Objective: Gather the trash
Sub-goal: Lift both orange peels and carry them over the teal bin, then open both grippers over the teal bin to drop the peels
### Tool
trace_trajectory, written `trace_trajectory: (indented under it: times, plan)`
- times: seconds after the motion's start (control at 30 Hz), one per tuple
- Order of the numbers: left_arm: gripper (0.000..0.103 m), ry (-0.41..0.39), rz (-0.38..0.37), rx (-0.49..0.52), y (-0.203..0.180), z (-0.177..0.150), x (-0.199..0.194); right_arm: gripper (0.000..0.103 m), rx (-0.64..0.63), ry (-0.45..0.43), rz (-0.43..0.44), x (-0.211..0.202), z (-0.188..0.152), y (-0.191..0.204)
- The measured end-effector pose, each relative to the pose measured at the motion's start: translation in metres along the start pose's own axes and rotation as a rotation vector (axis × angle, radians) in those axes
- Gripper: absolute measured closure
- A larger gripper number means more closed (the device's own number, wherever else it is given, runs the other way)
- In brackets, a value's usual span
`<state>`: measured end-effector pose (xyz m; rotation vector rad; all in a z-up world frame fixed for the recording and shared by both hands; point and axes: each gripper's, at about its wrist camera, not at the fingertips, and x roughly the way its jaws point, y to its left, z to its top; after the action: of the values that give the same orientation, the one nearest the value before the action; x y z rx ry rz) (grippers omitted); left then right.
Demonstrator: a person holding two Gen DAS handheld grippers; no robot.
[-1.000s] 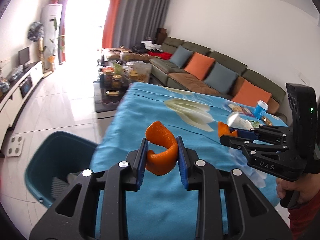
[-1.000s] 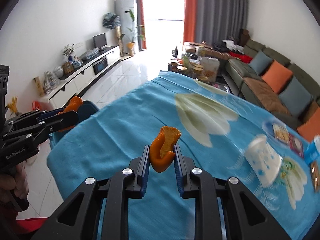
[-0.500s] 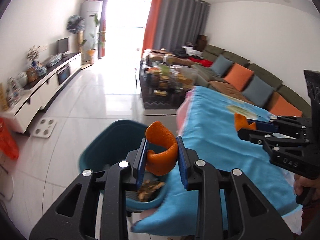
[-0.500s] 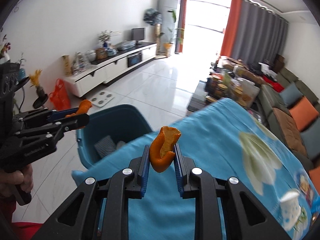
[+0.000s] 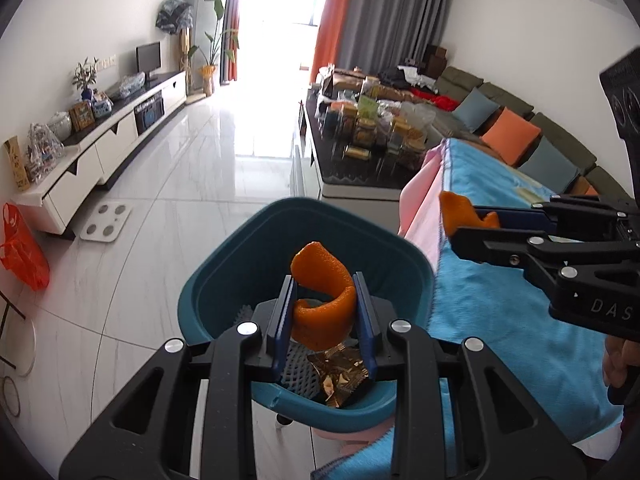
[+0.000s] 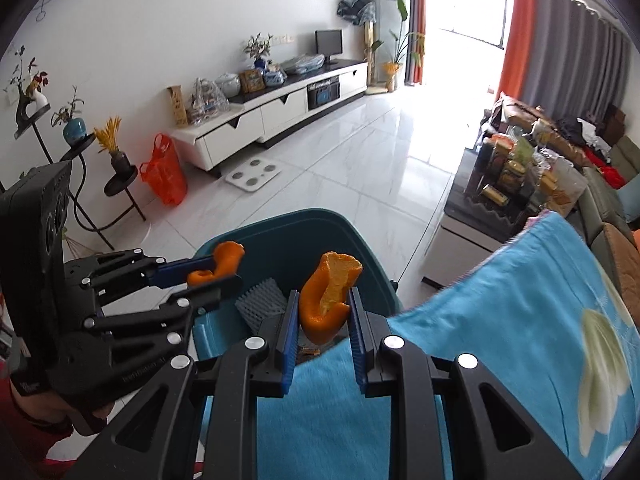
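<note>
My left gripper [image 5: 325, 312] is shut on a curled orange peel [image 5: 324, 304] and holds it over the teal trash bin [image 5: 224, 280]. My right gripper [image 6: 323, 312] is shut on another orange peel [image 6: 326, 296], above the table's edge at the bin's near rim [image 6: 280, 220]. In the right wrist view the left gripper [image 6: 214, 266] and its peel [image 6: 224, 260] hang over the bin. In the left wrist view the right gripper [image 5: 468, 224] holds its peel [image 5: 456, 212] right of the bin. Grey foam netting [image 6: 260, 300] and a gold wrapper [image 5: 340, 372] lie in the bin.
The table with a blue cloth [image 6: 500, 340] stands right of the bin. A crowded coffee table [image 5: 368, 140] and a sofa [image 5: 520, 140] lie beyond. A white TV cabinet [image 6: 280, 112], a floor scale [image 6: 252, 174] and an orange bag [image 6: 164, 168] stand at the left.
Both grippers have swung left, off the blue table toward the teal bin, each still holding its peel. The left gripper now hangs over the bin's inside.
</note>
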<state>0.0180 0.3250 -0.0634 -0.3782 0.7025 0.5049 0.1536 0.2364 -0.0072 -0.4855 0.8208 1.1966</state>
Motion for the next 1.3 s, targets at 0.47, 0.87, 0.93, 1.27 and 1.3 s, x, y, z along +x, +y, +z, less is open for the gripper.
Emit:
trace_trajectory:
  times: [0.47, 0.87, 0.93, 1.27, 1.3]
  plan:
    - [0.075, 0.087, 0.016, 0.004, -0.002, 0.004, 0.066, 0.082, 0.038, 0.158, 0.065, 0.067, 0.016, -0.016]
    - [0.074, 0.136, 0.049, 0.058, -0.012, 0.0, 0.097, 0.082, 0.028, 0.266, 0.073, 0.101, 0.018, -0.014]
    - [0.074, 0.141, 0.054, 0.062, -0.012, 0.0, 0.1, 0.082, 0.027, 0.273, 0.07, 0.103, 0.019, -0.014]
    - [0.072, 0.163, 0.081, 0.091, -0.017, 0.001, 0.115, 0.075, 0.039, 0.286, 0.07, 0.109, 0.02, -0.023]
    - [0.071, 0.163, 0.086, 0.093, -0.017, 0.0, 0.116, 0.074, 0.038, 0.283, 0.069, 0.108, 0.02, -0.022]
